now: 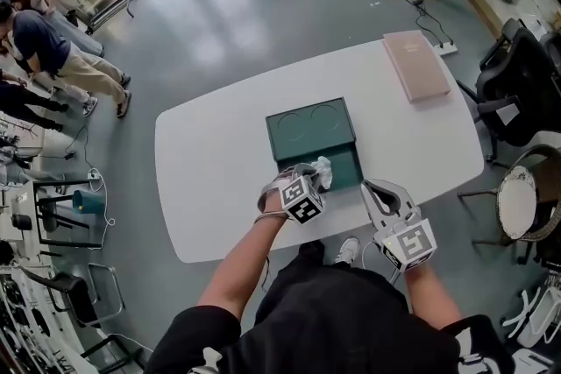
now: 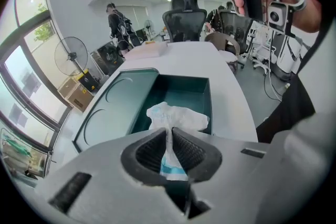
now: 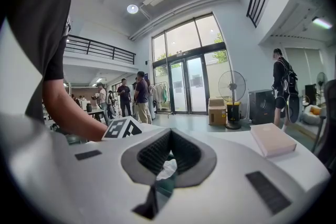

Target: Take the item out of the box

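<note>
Packet [image 2: 176,117] tight in left claw [image 2: 169,132]; green box [image 2: 184,94] beneath

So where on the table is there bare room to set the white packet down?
Bare table lies left of the green box out to the edge, and more widely on the right, between box and pink book. The near edge before the box is crowded: the left tongs grip the white packet there and the right tongs hover beside.

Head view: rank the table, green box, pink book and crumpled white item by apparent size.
1. table
2. green box, lid open
3. pink book, clearly smaller, though farther away
4. crumpled white item
</note>
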